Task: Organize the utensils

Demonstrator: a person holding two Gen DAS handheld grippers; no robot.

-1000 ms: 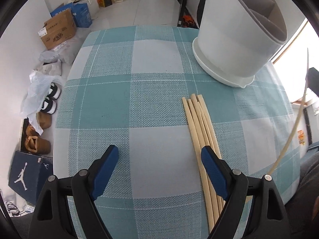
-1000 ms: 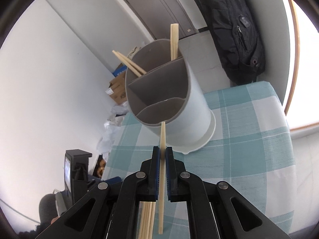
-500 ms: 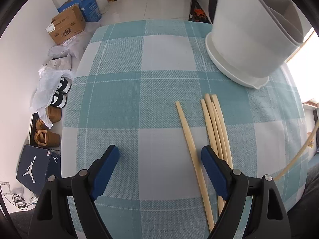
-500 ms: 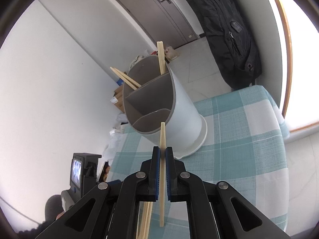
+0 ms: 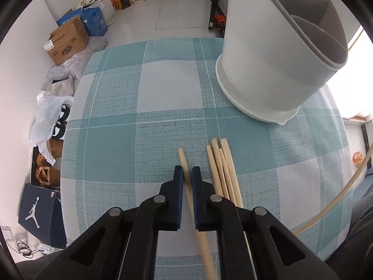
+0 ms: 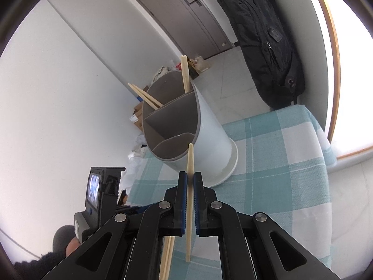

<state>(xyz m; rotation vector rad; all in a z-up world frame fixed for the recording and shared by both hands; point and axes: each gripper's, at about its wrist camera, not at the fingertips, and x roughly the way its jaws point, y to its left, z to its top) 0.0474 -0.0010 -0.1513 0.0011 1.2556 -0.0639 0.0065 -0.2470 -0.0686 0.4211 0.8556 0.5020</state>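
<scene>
Change since half a second ago: my left gripper [image 5: 187, 175], then spread wide over the cloth, now has its blue pads drawn in narrow on either side of one chopstick [image 5: 184, 163] at lower centre of the left wrist view. This is the stick that was split off from the bundle. A thin gap shows on each side of the shaft near the tips, so I cannot say whether the pads bear on it yet. The stick looks blurred toward the bottom edge; whether it lies on the tablecloth [image 5: 116, 126] or is lifting, I cannot tell.

The remaining sticks, the bundle [image 5: 221, 170], lie just right of my left jaws, parallel and touching one another, pointing toward the white holder [image 5: 268, 74] at upper right.

My right gripper [image 6: 190, 179] is unchanged over the last second: jaws closed on a second chopstick [image 6: 190, 163], upright, its top end overlapping the near rim of the holder [image 6: 209, 140] at frame centre. The view has drawn back a little from the holder. Inside the holder, two sticks [image 6: 144, 95] lean out of the far left compartment and one stick [image 6: 185, 74] stands at the far right.

Judgement: one stick is ready for delivery and another is nearly secured, so the loose pile is shrinking. Three placed, several left. Risk: the narrow left grip may pinch off-centre and let the stick swing.
</scene>
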